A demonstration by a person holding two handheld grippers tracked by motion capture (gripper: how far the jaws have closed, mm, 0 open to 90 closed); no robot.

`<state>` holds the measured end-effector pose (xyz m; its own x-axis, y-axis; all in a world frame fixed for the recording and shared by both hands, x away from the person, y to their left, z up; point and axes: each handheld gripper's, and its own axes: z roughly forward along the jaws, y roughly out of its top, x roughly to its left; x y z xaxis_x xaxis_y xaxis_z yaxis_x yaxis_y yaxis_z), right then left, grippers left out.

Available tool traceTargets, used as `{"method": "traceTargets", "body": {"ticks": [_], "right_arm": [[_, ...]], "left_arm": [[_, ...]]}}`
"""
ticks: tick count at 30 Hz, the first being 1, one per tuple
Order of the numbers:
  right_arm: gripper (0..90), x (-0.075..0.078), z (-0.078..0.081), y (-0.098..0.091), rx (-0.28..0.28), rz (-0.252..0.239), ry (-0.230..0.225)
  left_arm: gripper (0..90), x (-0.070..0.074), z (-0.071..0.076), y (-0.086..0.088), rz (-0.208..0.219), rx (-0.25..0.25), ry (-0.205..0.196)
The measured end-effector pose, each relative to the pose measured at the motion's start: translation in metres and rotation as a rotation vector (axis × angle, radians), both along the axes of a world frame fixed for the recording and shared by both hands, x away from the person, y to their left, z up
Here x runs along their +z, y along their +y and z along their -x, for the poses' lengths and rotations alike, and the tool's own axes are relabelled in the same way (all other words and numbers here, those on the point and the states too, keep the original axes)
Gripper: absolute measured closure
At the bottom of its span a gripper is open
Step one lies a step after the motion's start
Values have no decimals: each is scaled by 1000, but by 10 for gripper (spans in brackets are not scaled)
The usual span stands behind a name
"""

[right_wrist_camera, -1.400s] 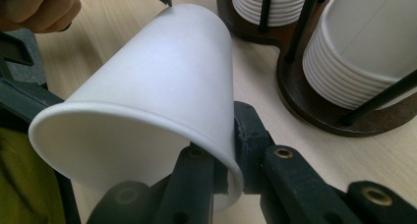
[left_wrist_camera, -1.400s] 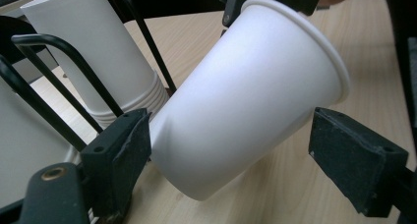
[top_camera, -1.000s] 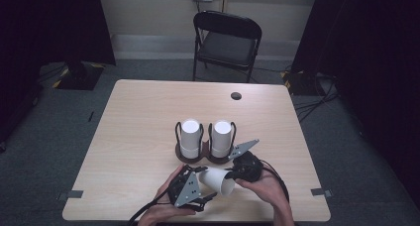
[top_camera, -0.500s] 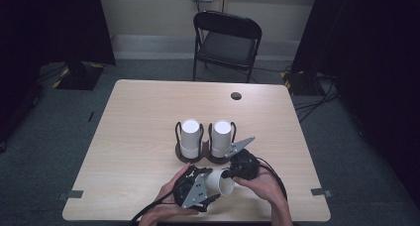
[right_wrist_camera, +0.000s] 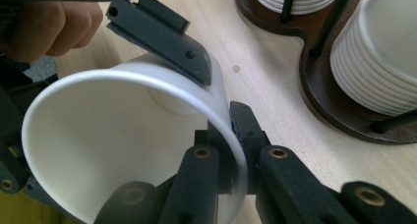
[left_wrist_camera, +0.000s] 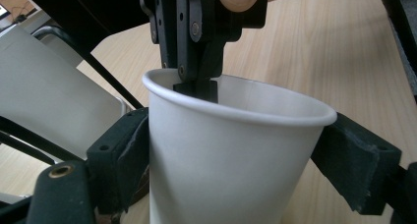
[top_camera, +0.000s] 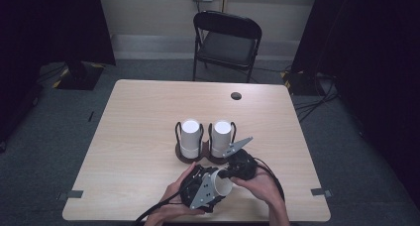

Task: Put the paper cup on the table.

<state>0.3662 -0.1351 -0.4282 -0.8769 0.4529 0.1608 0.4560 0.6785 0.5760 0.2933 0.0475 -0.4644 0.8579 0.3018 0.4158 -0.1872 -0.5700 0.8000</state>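
While handing over, judging by the high view, holding the paper cup (top_camera: 221, 182) sideways just above the bench (top_camera: 138, 117), near the cup rack (top_camera: 200, 157). Left gripper view: flanking the cup's wall with the left hand-held gripper (left_wrist_camera: 231, 150) spread, jaws having just been opening. Right gripper view: pinching the rim with the right hand-held gripper (right_wrist_camera: 228, 135), one jaw inside, probably taking over the hold.

Table evenly lit, dark room edges; close gripper views slightly soft.
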Motion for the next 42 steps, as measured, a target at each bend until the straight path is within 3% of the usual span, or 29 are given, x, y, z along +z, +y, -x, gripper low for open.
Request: {"method": "traceTargets", "body": {"ticks": [12, 19, 25, 29, 31, 34, 42], "right_arm": [[889, -1, 1, 1, -48, -17, 17], [893, -2, 0, 1, -92, -25, 42], [895, -2, 3, 2, -91, -26, 48], [894, -1, 4, 2, -104, -24, 37], [894, -1, 4, 2, -104, -25, 38], [885, -1, 2, 2, -113, -29, 43], [861, -2, 2, 3, -121, -28, 42]], "left_arm": [[187, -3, -1, -4, 16, 16, 27], [189, -5, -3, -9, 18, 42, 11], [192, -6, -4, -11, 23, 37, 25], [190, -8, -5, -11, 57, 46, 31], [190, -7, -5, -10, 39, 48, 27], [195, -8, -6, -14, 49, 68, 51], [220, -8, -7, -12, 51, 73, 62]]}}
